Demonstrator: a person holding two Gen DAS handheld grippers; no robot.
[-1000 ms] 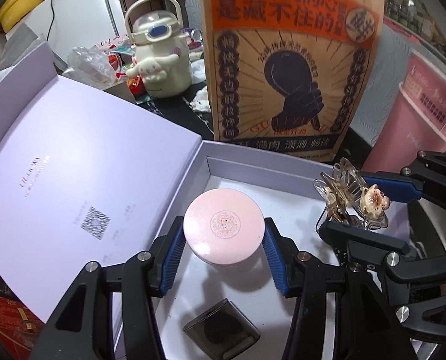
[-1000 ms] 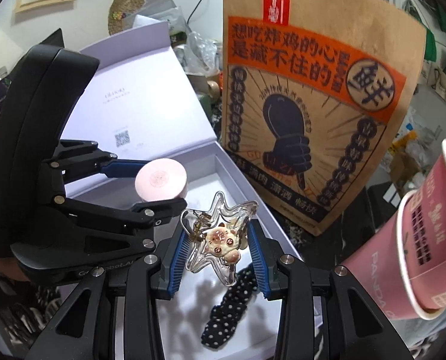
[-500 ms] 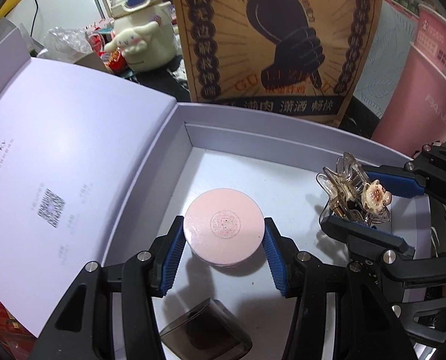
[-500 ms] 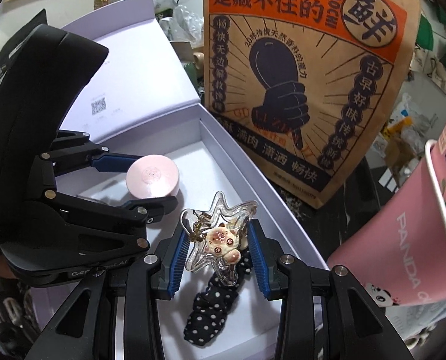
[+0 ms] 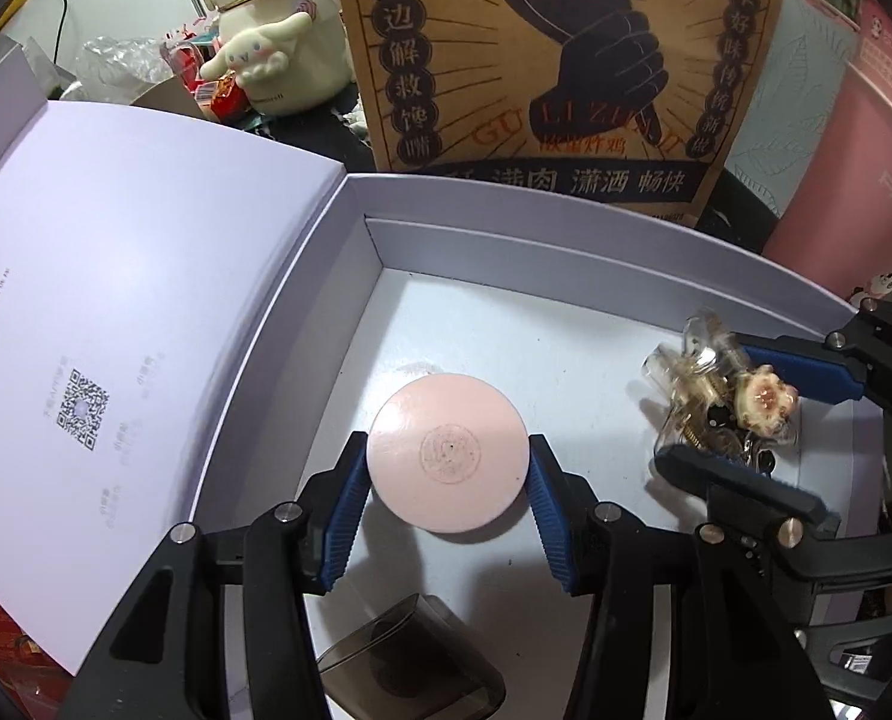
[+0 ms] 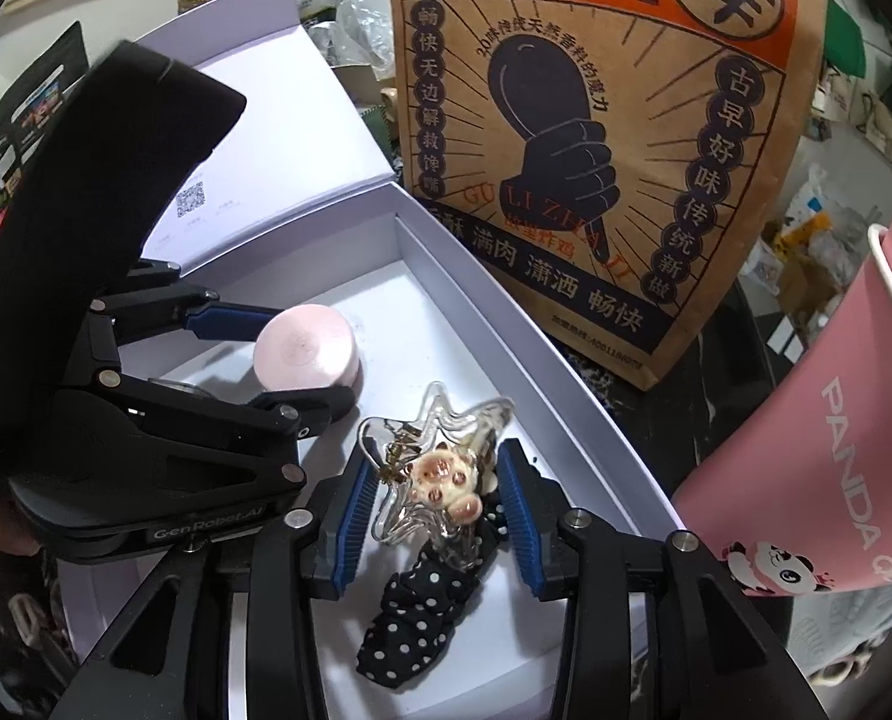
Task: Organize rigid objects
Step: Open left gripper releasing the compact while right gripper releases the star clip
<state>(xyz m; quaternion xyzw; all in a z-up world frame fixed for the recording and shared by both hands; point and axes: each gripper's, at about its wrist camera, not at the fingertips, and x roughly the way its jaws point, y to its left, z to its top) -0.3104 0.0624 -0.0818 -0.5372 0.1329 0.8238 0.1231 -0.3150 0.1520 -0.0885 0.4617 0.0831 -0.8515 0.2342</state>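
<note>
My left tongs point(image 5: 448, 498) pinch the round pink case point(image 5: 448, 457) low over the middle of the open white box point(image 5: 565, 222). My right tongs point(image 6: 437, 501) are spreading around the clear star hair clip point(image 6: 428, 474), which lies by the box's right wall on a black dotted scrunchie point(image 6: 422, 612).

Black linkage frames, blue ribbed jaws, silver screws.

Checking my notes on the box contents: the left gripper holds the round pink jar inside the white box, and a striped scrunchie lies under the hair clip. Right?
Not quite. The scrunchie is black with white polka dots, not striped, as the right wrist view shows. The rest holds: the left gripper holds the round pink jar inside the white box, and the scrunchie lies under the hair clip.
</note>
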